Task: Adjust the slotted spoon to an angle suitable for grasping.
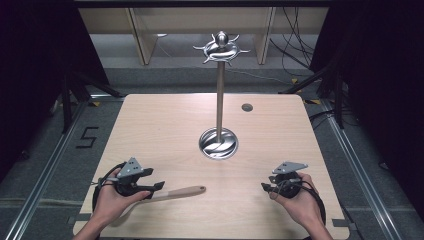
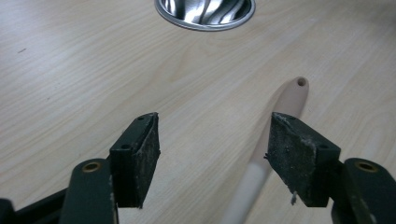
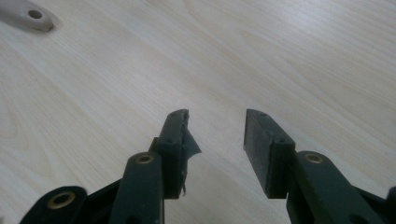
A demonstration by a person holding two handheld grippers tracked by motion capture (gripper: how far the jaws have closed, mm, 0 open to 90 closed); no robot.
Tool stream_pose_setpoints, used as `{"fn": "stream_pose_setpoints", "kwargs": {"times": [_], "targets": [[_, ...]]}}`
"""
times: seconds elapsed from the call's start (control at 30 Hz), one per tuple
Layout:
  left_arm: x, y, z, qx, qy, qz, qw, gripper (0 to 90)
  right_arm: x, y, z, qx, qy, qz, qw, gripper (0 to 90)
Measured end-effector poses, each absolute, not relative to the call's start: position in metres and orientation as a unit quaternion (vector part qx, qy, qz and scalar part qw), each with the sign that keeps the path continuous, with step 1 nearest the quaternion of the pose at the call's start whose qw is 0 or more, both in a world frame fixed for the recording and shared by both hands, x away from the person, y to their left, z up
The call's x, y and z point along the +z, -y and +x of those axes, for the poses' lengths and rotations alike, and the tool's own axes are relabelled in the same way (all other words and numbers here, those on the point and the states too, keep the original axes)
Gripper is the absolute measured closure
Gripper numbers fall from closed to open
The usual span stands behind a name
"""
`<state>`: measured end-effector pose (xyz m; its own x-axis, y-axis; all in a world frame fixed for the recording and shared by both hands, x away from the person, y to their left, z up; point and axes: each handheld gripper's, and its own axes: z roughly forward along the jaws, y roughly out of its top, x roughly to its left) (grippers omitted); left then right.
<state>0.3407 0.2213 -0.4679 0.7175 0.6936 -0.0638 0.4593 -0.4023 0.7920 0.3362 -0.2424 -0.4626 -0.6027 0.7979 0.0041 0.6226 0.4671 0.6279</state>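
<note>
Right now the wooden spoon lies flat on the tabletop near its front edge, left of centre, its handle end with the hanging hole pointing toward the right edge. The left hand-held gripper sits over the spoon's middle with its jaws spread wide and nothing between them — in the left gripper view the handle runs under the right-hand pad rather than down the gap. The right hand-held gripper rests near the front right corner, jaws likewise parted and empty, well apart from the spoon.

As I judge it, the main risk is that offset: closing the left jaws from here could let one pad land on top of the handle and push it sideways instead of pinching it, so the spoon skids or spins on the smooth wood. A thin, rounded handle lying flat also gives little to bite on; a shallow pinch might let it roll out and drop. Toward the middle of the tabletop stands the metal hook stand — a long spoon swung up carelessly could knock its pole or miss the small hooks at the top.
</note>
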Motion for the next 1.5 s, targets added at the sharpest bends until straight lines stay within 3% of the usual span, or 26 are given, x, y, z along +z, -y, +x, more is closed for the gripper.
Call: {"fn": "stream_pose_setpoints", "kwargs": {"times": [0.43,0.47,0.53,0.57,0.6,0.63,0.8,1.13,1.17,1.2,1.33,1.5], "targets": [[-0.46,-0.216,0.337,0.135,-0.308,0.859,0.385,43.3,-0.466,0.242,0.34,0.301,-0.831,0.451,0.125,59.5],[-0.459,-0.216,0.335,0.134,-0.31,0.859,0.384,45.6,-0.467,0.241,0.342,0.311,-0.832,0.438,0.138,59.7],[-0.457,-0.216,0.334,0.14,-0.317,0.856,0.383,56.7,-0.469,0.24,0.343,0.32,-0.831,0.431,0.15,59.8],[-0.453,-0.215,0.332,0.144,-0.327,0.85,0.387,56.7,-0.464,0.24,0.342,0.298,-0.84,0.434,0.136,59.8],[-0.445,-0.218,0.333,0.158,-0.315,0.862,0.365,69.0,-0.466,0.238,0.342,0.303,-0.841,0.422,0.154,59.7],[-0.443,-0.218,0.333,0.162,-0.319,0.865,0.353,73.8,-0.468,0.236,0.342,0.316,-0.833,0.424,0.161,59.7],[-0.449,-0.217,0.341,0.154,-0.346,0.871,0.312,88.8,-0.464,0.238,0.341,0.298,-0.838,0.437,0.136,59.6],[-0.449,-0.188,0.35,0.091,-0.25,0.934,0.241,87.8,-0.467,0.238,0.342,0.295,-0.838,0.443,0.119,58.0],[-0.449,-0.188,0.35,0.091,-0.25,0.934,0.241,86.2,-0.467,0.238,0.342,0.295,-0.838,0.443,0.119,58.0],[-0.449,-0.181,0.353,0.076,-0.206,0.954,0.202,81.8,-0.468,0.238,0.342,0.295,-0.838,0.443,0.119,57.4],[-0.452,-0.167,0.356,0.064,-0.159,0.968,0.181,67.3,-0.467,0.239,0.342,0.296,-0.834,0.451,0.117,56.8],[-0.456,-0.151,0.364,0.056,-0.132,0.976,0.166,64.0,-0.467,0.238,0.342,0.299,-0.832,0.451,0.119,56.4]]}}
